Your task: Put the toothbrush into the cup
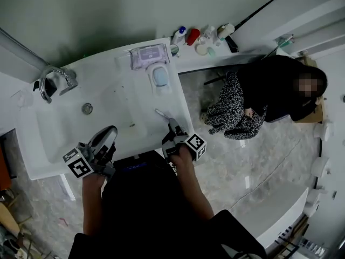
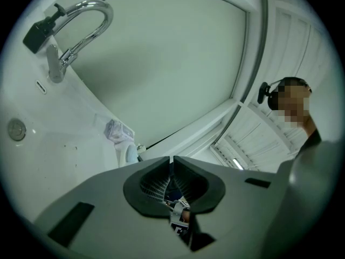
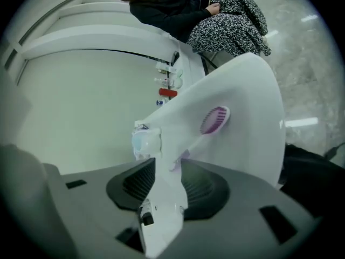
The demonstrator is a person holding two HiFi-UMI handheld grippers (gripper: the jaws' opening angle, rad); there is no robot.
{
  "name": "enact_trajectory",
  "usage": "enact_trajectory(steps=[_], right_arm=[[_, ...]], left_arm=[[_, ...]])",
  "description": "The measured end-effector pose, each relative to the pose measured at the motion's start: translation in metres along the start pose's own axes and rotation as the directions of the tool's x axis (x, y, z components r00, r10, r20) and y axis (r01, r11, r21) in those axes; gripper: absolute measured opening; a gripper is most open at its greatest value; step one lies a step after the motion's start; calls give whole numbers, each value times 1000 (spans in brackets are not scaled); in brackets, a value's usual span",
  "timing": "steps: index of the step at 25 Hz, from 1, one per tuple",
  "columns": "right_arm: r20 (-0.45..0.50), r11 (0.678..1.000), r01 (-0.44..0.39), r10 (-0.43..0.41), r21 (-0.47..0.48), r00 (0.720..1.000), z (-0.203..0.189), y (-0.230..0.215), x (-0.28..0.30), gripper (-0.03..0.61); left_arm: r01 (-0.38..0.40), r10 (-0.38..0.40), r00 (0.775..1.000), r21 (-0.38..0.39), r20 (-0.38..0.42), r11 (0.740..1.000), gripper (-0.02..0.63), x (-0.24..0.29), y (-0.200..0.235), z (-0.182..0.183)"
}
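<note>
A white toothbrush with purple bristles lies flat on the white sink counter, near its right edge. My right gripper is just behind it and points along it. In the right gripper view the handle's end sits between the jaws. They stand wide apart and do not press on it. My left gripper hovers over the front rim of the basin with its jaws shut on nothing. I cannot pick out a cup for certain.
A chrome faucet and a drain are at the basin's left. A tissue pack and a soap dish sit at the back. Several small bottles stand on the shelf beyond. A person sits on the floor to the right.
</note>
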State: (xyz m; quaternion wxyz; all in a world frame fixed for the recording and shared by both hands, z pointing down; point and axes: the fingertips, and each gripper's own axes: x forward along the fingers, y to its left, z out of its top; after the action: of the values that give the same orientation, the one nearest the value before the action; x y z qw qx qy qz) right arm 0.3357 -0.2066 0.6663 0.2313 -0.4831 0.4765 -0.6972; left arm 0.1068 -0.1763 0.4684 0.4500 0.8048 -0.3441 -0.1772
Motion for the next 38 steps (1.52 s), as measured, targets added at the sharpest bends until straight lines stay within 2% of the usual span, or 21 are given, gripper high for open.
enact_trajectory(steps=[4, 11, 20, 22, 24, 27, 30, 31, 32, 33, 34, 36, 37, 38], right_arm=[[22, 999, 32, -33, 35, 999, 7, -9, 2, 139], [90, 995, 82, -87, 65, 992, 18, -17, 8, 141], [107, 988, 149, -153, 48, 982, 17, -18, 14, 141], [116, 984, 174, -169, -32, 979, 23, -14, 19, 141], [120, 968, 208, -192, -144, 974, 29, -10, 23, 141], [88, 921, 238, -222, -309, 971, 24, -2, 31, 141], [11, 864, 206, -226, -459, 974, 6, 13, 36, 141], [-15, 824, 189, -233, -534, 972, 1, 17, 35, 141], [-35, 759, 173, -250, -627, 968, -1, 20, 34, 140], [-45, 668, 160, -279, -727, 959, -1, 22, 32, 140], [-40, 553, 152, -319, -819, 947, 2, 23, 29, 140], [5, 302, 137, -400, -944, 917, 14, 24, 24, 140], [25, 196, 120, -430, -973, 902, 19, 23, 21, 140], [31, 120, 95, -454, -988, 891, 23, 23, 21, 140]], left_arm=[[14, -15, 999, -22, -29, 1000, 26, 13, 7, -2], [96, -98, 989, -24, -108, 995, 26, 36, 14, 4], [119, -126, 985, -61, -121, 991, 26, 37, 28, 16], [117, -124, 986, -67, -112, 991, 26, 35, 33, 22], [115, -122, 987, -71, -102, 991, 26, 33, 37, 27], [106, -113, 989, -76, -95, 991, 26, 29, 43, 32], [101, -108, 990, -80, -89, 992, 26, 27, 47, 36], [100, -107, 990, -80, -88, 992, 26, 27, 48, 37], [98, -105, 991, -80, -87, 992, 26, 26, 49, 37], [98, -105, 991, -80, -87, 992, 26, 27, 50, 38], [98, -105, 991, -79, -87, 992, 26, 27, 50, 39], [98, -105, 991, -80, -88, 992, 26, 27, 51, 38], [97, -105, 990, -81, -90, 992, 26, 27, 51, 38], [96, -103, 990, -81, -92, 992, 26, 27, 51, 37]])
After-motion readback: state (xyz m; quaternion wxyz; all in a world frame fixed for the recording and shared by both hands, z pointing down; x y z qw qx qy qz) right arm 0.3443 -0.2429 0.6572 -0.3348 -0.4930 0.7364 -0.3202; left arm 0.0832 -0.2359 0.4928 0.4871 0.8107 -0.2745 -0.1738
